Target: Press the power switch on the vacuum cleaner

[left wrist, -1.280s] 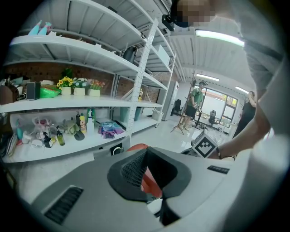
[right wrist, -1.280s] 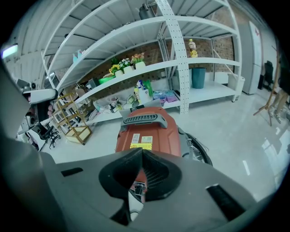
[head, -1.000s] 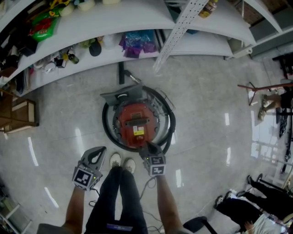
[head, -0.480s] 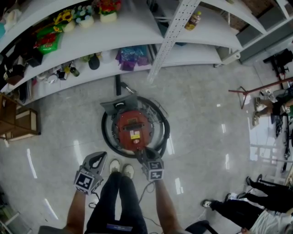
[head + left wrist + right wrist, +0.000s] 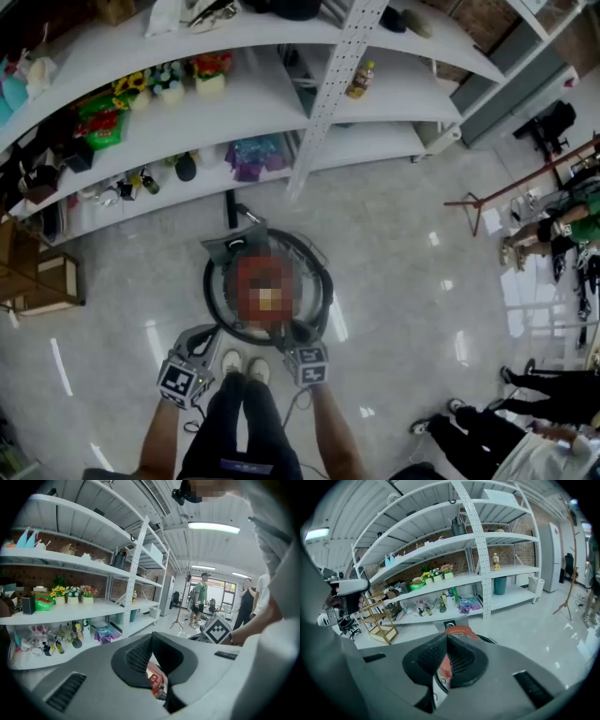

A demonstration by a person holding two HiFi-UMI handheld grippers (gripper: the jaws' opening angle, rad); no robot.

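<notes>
Glossy floor (image 5: pixel 403 244), round red vacuum cleaner (image 5: pixel 267 286), apparently hose-ringed.

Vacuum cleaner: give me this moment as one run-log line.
vacuum cleaner on floor | right claw shut, at its near edge, contact unclear | left claw shut, empty, off to its left | power switch not made out
</notes>
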